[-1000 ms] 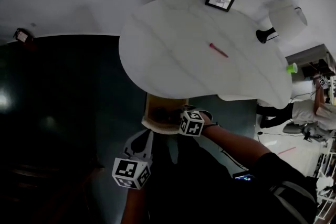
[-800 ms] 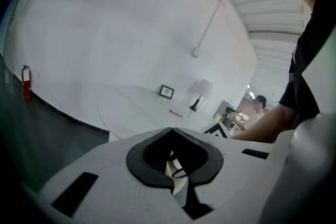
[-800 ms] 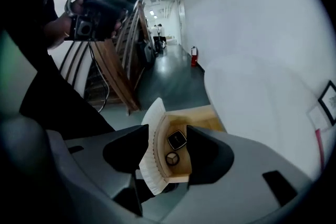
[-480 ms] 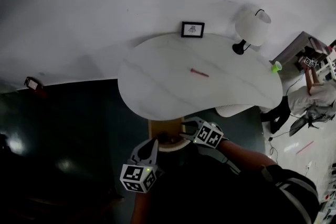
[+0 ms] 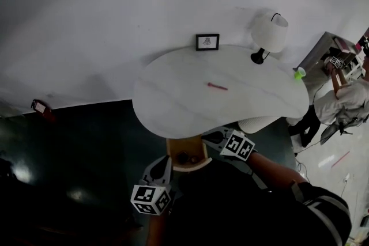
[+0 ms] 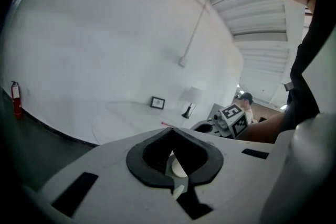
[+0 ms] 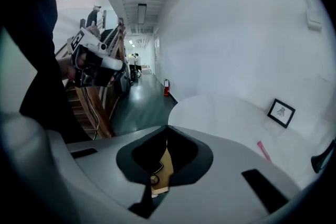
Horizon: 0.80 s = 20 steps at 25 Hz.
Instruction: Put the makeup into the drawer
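At the 6 o'clock edge of the counter, seen from the head view, the left claw hangs clenched on nothing, just to the 9 o'clock side of the open wooden drawer. The right claw, at the drawer's 2 o'clock corner, has just been closing and now stands clenched too, with nothing between its jaws.

The makeup, a thin pink stick, is not in the drawer. It lies flat on the bare counter toward 12 o'clock from the right claw, well apart from both claws.

The likely trouble is the pickup. Either claw arriving clenched would only nudge the stick, and a slim round body on a smooth top would probably roll or skid away. Closing along its length instead of across it could squirt it out. On the carry back, a loose pinch might drop it past the drawer's rim onto the dark floor.

Its long axis runs about 9 to 3 o'clock, the right end dipping slightly toward 4. The thicker end seems to point to 9, though it is too small to be sure.
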Tool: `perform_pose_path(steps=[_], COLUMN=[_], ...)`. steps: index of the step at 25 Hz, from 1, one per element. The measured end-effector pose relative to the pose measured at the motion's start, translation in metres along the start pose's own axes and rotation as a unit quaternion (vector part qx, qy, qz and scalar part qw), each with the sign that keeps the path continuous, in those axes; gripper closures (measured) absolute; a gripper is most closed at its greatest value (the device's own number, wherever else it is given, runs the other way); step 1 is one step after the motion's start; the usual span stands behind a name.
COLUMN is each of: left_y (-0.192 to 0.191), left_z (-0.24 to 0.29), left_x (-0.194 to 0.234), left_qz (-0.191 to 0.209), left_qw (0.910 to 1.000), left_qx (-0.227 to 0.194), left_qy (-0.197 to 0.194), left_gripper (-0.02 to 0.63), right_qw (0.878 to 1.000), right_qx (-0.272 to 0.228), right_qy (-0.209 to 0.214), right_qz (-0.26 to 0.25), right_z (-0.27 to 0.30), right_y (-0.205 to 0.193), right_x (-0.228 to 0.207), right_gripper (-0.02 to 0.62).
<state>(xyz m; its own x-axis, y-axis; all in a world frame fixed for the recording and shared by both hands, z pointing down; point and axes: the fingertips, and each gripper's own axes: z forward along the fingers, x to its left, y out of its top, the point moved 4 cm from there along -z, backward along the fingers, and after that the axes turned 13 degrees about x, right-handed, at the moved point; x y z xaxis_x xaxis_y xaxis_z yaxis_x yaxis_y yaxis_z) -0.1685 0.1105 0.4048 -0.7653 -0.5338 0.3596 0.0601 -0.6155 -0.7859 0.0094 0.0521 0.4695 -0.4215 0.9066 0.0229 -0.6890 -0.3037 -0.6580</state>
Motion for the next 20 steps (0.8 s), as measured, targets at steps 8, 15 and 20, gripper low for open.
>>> perform_pose_path(steps=[8, 15, 20], left_y=[0.015, 0.061, 0.083], left_z=[0.030, 0.087, 0.129], left_x=[0.006, -0.012, -0.023], left_qz=[-0.024, -0.017, -0.029], left_qw=[0.9993, 0.9976, 0.9966], left_qx=[-0.008, -0.032, -0.029], left_qy=[0.028, 0.059, 0.071], left_gripper=[0.595, 0.595, 0.595], right_qw=[0.999, 0.999, 0.999], right_qx=[-0.020, -0.012, 0.004], right_qy=[0.019, 0.001, 0.000], right_qz=[-0.021, -0.038, -0.051], right_z=[-0.005, -0.016, -0.024], right_y=[0.007, -0.008, -0.022], right_x=[-0.053, -0.148, -0.207], right_gripper=[0.578, 0.578, 0.577])
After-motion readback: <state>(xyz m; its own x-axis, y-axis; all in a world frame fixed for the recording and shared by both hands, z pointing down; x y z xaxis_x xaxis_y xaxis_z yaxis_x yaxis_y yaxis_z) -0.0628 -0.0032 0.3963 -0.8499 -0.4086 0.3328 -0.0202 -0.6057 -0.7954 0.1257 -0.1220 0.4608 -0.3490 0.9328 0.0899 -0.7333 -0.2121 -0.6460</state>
